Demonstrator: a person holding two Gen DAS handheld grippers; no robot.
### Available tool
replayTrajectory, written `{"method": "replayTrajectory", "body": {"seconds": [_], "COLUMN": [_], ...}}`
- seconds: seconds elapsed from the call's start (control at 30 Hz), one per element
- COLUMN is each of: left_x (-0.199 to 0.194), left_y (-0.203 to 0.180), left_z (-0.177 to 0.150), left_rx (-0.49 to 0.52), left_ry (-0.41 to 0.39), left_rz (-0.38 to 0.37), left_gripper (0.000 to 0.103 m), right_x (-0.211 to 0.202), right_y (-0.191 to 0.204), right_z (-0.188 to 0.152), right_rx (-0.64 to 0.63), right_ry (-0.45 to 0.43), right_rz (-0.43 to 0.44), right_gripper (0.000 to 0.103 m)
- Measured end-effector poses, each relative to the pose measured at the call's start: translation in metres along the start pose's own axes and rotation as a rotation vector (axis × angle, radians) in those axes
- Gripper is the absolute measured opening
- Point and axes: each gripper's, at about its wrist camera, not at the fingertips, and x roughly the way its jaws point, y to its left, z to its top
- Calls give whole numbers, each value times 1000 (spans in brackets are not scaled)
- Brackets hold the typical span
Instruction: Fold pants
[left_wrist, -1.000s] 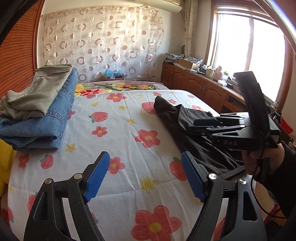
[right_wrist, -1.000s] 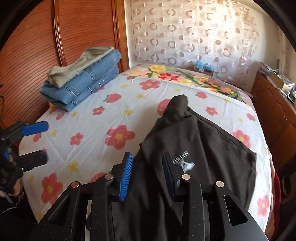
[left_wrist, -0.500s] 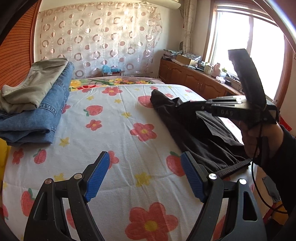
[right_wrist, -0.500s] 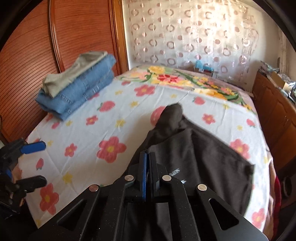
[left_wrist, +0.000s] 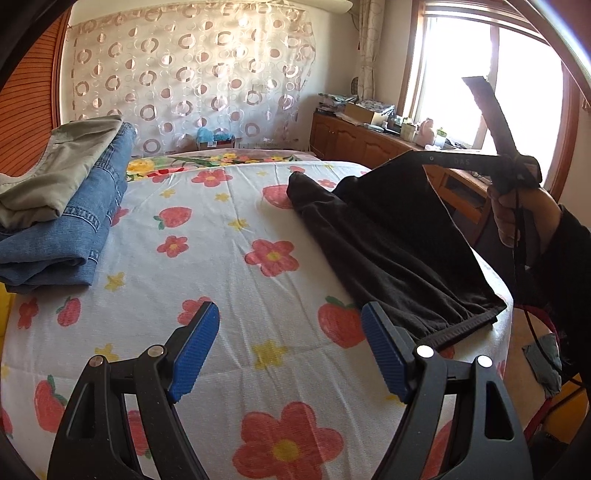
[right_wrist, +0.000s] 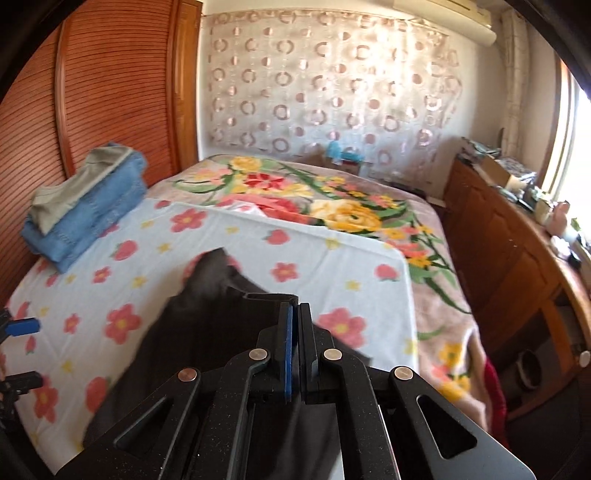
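One bed fills most of both views, spread with a white sheet printed with red flowers, strawberries and small yellow blossoms; past its far edge lies one blanket with big yellow and red blooms. One curtain with a ring pattern hangs behind the bed, one slatted wooden panel stands on the left, and one long wooden cabinet runs under the window on the right, its top crowded with small items too blurred to count.

One pair of black pants lies on the right side of the sheet, the elastic waistband at the near edge of the bed. One corner is lifted off the sheet, pinched in the right gripper, whose fingers are pressed together on the cloth. The hand holding that gripper shows at the right of the left wrist view, with a dark sleeve.

Two folded garments are stacked at the far left of the bed: blue jeans below, a grey-green pair on top.

The left gripper hangs over the near sheet, its two blue-padded fingers well apart, nothing between them.

The only readable writing is "DAS" on the side of the right gripper, seen from the left wrist view
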Motion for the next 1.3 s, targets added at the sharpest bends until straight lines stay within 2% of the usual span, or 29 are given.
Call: {"method": "replayTrajectory", "body": {"seconds": [0.17,0.2,0.3,0.43,0.67,0.87,0.93,0.97,1.2,1.3], "left_x": [1,2,1,2,4,7,8,8,12,14], "left_y": [-2,-3,-4,-5,-9,-14,-15,-16,-24,-29], "left_z": [-1,-1,-2,-3,-5,-5,-6,-6,-7,-8], "left_rx": [5,6,5,9,13,23,27,28,44,57], "left_ry": [4,6,6,11,20,30,31,32,48,57], "left_rz": [-1,-3,-2,-5,-9,-15,-16,-18,-34,-40], "left_gripper": [80,80,80,80,80,80,80,80,80,80], "right_x": [8,12,30,52,61,51,45,41,-18,-47], "right_y": [0,2,5,2,9,-9,-15,-17,-3,4], "right_z": [2,2,1,-5,-6,-4,-8,-11,-57,-78], "right_rx": [28,31,13,38,71,88,102,109,115,118], "right_ry": [-13,-4,47,104,123,125,127,121,96,77], "right_rz": [-66,-59,-121,-154,-132,-117,-112,-108,-19,0], "right_gripper": [2,2,2,2,2,2,21,24,31,41]}}
